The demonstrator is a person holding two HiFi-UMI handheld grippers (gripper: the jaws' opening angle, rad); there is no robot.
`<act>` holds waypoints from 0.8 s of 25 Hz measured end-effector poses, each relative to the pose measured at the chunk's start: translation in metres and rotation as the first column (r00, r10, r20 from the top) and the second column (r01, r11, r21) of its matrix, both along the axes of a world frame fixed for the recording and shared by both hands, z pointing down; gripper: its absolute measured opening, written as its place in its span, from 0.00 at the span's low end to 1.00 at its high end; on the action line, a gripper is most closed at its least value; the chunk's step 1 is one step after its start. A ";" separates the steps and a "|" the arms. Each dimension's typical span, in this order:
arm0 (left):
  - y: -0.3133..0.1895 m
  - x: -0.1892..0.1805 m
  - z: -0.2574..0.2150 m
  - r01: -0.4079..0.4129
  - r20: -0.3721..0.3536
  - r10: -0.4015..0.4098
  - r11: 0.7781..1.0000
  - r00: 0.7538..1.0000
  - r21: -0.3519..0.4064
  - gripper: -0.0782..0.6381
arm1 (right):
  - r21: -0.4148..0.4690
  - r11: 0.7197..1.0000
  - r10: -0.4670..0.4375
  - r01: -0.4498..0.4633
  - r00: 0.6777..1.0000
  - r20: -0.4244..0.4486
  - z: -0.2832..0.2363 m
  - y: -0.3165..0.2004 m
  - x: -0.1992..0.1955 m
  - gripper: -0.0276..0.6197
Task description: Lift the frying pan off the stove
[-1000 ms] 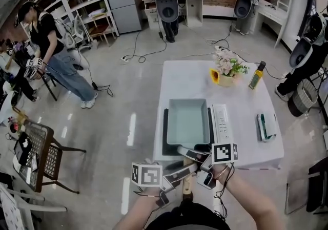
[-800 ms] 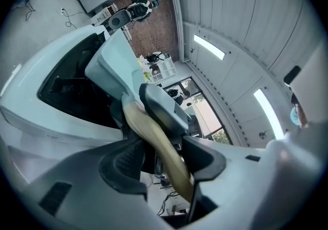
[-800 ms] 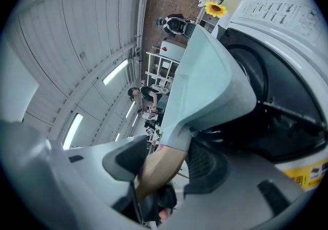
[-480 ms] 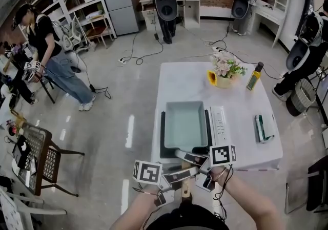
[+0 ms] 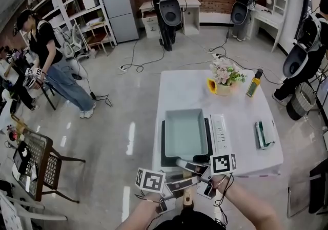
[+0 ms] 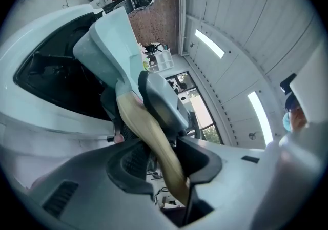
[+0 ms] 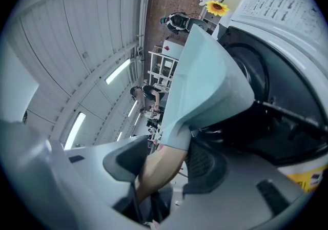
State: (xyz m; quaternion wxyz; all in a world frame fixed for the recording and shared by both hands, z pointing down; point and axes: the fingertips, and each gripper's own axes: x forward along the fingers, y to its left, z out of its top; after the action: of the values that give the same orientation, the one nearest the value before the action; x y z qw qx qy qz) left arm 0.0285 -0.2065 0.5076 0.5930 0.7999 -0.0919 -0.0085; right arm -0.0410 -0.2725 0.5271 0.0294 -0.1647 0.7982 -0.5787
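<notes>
A square pale-teal frying pan (image 5: 185, 132) sits on a black stove (image 5: 164, 147) near the table's front edge, its wooden handle (image 5: 187, 199) pointing toward me. My right gripper (image 5: 188, 167) is shut on the handle close to the pan; in the right gripper view its pads (image 7: 202, 160) press the handle (image 7: 156, 170) below the pan (image 7: 205, 80). My left gripper (image 5: 185, 184) sits further out along the handle. Its jaws have just been closing. In the left gripper view the handle (image 6: 154, 137) lies between them against one jaw, with a sliver of gap at the ribbed pad (image 6: 134, 160).
The white table (image 5: 241, 147) also holds a white control strip (image 5: 221, 126), a flower pot (image 5: 224, 78), an oil bottle (image 5: 253, 83) and a folded green-white item (image 5: 265, 134). A chair (image 5: 41, 162) and a person (image 5: 48, 60) are off to the left.
Both grippers stay at the handle. The left gripper has shifted slightly toward it. The pan rests on the stove as before.
</notes>
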 end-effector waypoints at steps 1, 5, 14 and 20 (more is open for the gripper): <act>0.000 0.000 0.001 -0.005 0.011 0.005 1.000 1.000 0.009 0.32 | 0.004 1.000 -0.001 0.001 1.000 0.000 0.000 0.000 0.000 0.38; 0.000 0.002 0.001 -0.008 0.026 0.007 1.000 1.000 0.020 0.32 | 0.008 1.000 0.001 -0.001 1.000 0.009 0.000 0.000 0.001 0.38; 0.004 0.004 -0.001 -0.027 0.059 0.023 0.998 0.998 0.062 0.32 | 0.042 0.999 -0.006 0.006 1.000 0.009 -0.004 0.003 0.002 0.38; 0.005 0.004 -0.009 -0.046 0.083 0.036 0.992 0.996 0.118 0.32 | 0.085 0.996 0.013 -0.016 0.999 0.037 -0.018 0.002 0.003 0.37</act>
State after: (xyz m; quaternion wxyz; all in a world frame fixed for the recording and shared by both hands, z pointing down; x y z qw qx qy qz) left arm 0.0325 -0.2019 0.4988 0.5397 0.8355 -0.0988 0.0305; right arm -0.0384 -0.2707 0.5096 0.0551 -0.1583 0.8204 -0.5467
